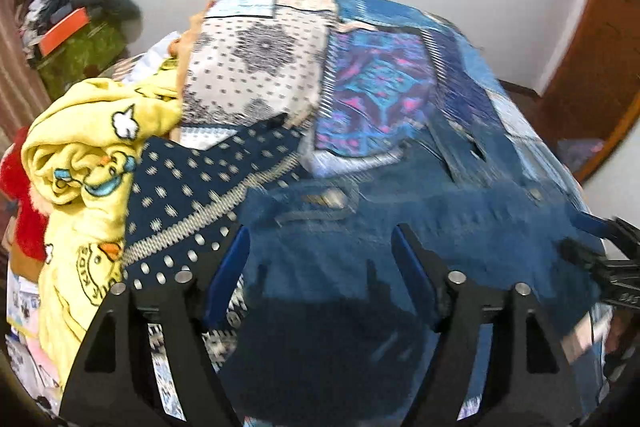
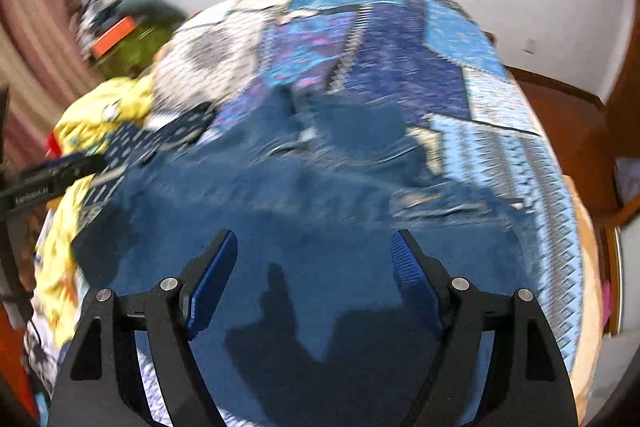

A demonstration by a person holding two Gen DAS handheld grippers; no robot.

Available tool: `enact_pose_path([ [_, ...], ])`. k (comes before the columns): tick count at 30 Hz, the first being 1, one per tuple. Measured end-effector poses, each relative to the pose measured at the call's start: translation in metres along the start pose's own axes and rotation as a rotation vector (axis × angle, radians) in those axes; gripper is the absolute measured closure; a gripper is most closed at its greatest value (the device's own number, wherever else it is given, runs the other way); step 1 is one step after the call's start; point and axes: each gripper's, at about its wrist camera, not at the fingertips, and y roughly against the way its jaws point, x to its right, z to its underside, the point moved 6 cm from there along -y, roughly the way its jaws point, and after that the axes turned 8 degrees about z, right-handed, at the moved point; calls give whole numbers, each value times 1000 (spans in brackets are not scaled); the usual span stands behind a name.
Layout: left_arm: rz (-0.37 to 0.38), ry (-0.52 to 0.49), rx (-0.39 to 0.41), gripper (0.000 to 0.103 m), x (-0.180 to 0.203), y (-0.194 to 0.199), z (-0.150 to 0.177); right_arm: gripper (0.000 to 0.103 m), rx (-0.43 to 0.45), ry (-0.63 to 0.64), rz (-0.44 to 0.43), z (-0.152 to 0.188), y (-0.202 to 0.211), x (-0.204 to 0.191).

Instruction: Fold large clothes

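A pair of blue denim jeans (image 1: pixel 400 227) lies spread on a bed with a patchwork bedspread (image 1: pixel 380 83); the jeans also fill the near part of the right wrist view (image 2: pixel 320 211). My left gripper (image 1: pixel 320 239) hovers just above the jeans, fingers wide apart, holding nothing. My right gripper (image 2: pixel 316 243) is also open and empty above the denim. The right gripper's tip shows at the right edge of the left wrist view (image 1: pixel 600 251), and the left gripper shows at the left edge of the right wrist view (image 2: pixel 56 171). Both views are motion-blurred.
A dark blue dotted garment (image 1: pixel 192 195) and a yellow cartoon-print blanket (image 1: pixel 92 155) are heaped at the bed's left side, with something red (image 1: pixel 20 203) beyond. A cluttered green-covered stand (image 1: pixel 76 47) sits by the far-left wall. Wooden floor (image 2: pixel 568 119) lies to the right.
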Motion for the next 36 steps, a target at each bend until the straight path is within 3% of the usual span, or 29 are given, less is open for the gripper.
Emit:
enact_pose_path([
  [6,40,-50,-93,21,18,-11,52,27,-72,98,-16,32,-17,-31],
  [11,-49,-52,-151,18,0,-28,92,27,-105,62,4,58,-21,-14],
  [20,-63,100,-83,8,-43,4,117,26,-111,-19,166,88,12,79],
  [23,-120,175,-38,8,-62,19,120,26,-101,-60,153,96,31,99],
  [26,-169,261,-22,8,-83,31,126,26,-107,-72,249,105,43,118],
  [29,-129,345,-8,8,-95,42,130,26,-117,-115,255,114,49,133],
  [32,-58,358,0,8,-85,52,134,26,-111,-125,268,119,58,138],
  [36,96,389,-9,8,-56,50,138,26,-59,-116,247,111,70,123],
])
